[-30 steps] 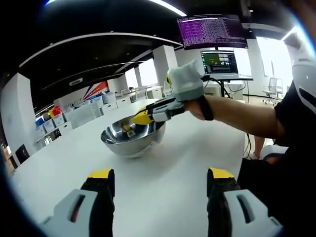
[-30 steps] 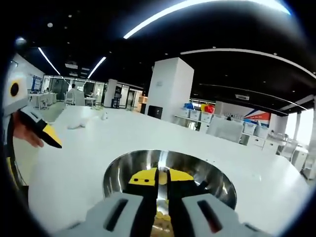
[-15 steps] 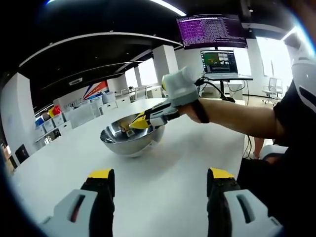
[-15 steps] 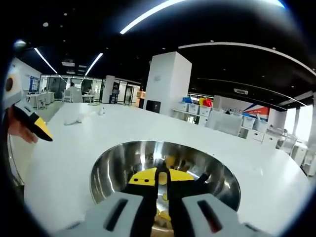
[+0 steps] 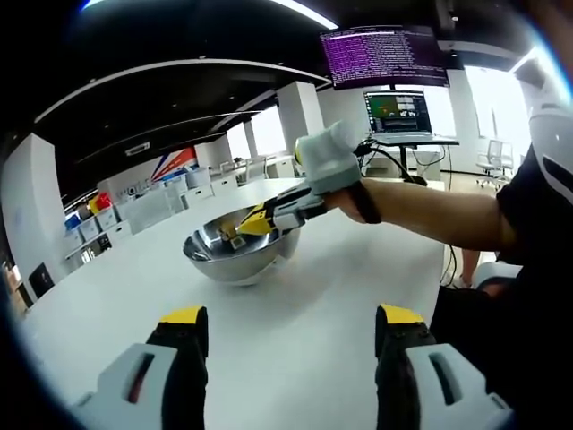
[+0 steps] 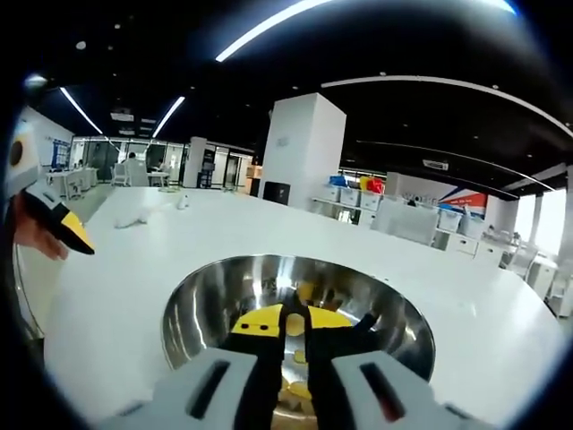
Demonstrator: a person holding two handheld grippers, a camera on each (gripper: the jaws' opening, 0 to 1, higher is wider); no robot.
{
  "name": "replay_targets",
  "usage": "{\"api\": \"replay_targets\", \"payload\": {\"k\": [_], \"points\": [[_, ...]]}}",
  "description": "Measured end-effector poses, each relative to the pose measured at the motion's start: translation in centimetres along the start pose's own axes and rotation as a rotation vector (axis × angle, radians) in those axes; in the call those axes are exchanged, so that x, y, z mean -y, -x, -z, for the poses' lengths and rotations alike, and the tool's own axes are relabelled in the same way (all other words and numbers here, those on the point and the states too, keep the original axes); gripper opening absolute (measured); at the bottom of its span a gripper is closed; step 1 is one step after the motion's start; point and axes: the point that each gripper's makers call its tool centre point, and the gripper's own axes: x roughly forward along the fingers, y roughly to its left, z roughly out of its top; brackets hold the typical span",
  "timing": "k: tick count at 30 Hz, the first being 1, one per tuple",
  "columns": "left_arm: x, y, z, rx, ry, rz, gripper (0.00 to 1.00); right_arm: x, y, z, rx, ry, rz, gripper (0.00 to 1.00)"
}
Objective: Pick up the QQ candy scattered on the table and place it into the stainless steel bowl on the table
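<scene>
The stainless steel bowl (image 5: 235, 258) stands on the white table (image 5: 295, 313), ahead of my left gripper (image 5: 291, 327), which is open and holds nothing, low over the near table. A gloved hand brings my right gripper (image 5: 249, 224) in from the right, its yellow tips over the bowl's rim. In the right gripper view the bowl (image 6: 183, 305) lies right below, with several yellow QQ candies (image 6: 295, 391) on its bottom. My right gripper (image 6: 294, 324) is shut on a small yellow QQ candy above the bowl's inside. The left gripper (image 6: 55, 222) shows at the far left.
The person's arm (image 5: 430, 210) and dark-clothed body (image 5: 528, 269) take up the right side. A laptop (image 5: 398, 112) and a monitor (image 5: 383, 54) stand behind. Small white items (image 6: 139, 219) lie far off on the table (image 6: 116, 296).
Over the second, my right gripper went forward and down over the bowl, which now looms larger in its view. In the last half second almost nothing shifted. My left gripper stayed put.
</scene>
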Motion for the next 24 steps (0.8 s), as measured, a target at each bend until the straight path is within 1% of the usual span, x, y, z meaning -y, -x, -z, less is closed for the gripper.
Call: {"api": "replay_targets", "payload": {"k": [1,2,8,15,18,19,20,23,24], "points": [[0.0,0.0,0.0,-0.001,0.0,0.0,0.76,0.1,0.1,0.0,0.001,-0.003,0.0,0.18],[0.0,0.0,0.0,-0.001,0.0,0.0,0.76,0.1,0.1,-0.1,0.003,-0.005,-0.003,0.2],[0.0,0.0,-0.2,0.004,-0.001,0.0,0.76,-0.2,0.1,-0.1,0.004,0.0,-0.005,0.2],[0.0,0.1,-0.1,0.002,0.0,-0.001,0.76,0.1,0.3,-0.4,0.009,0.013,0.006,0.2],[-0.2,0.2,0.0,0.004,0.004,-0.003,0.76,0.3,0.8,-1.6,0.039,0.008,0.01,0.21],[-0.2,0.2,0.0,0.003,0.005,-0.005,0.76,0.4,1.3,-2.5,0.072,0.008,0.016,0.21],[-0.3,0.2,0.1,0.002,0.006,-0.006,0.76,0.3,1.9,-3.0,0.088,0.007,0.017,0.21],[-0.5,0.2,0.2,0.001,0.009,-0.01,0.76,0.6,2.9,-3.9,0.108,0.011,0.03,0.23],[-0.5,0.2,0.1,0.002,0.009,-0.009,0.76,0.8,3.4,-4.4,0.122,0.014,0.036,0.23]]}}
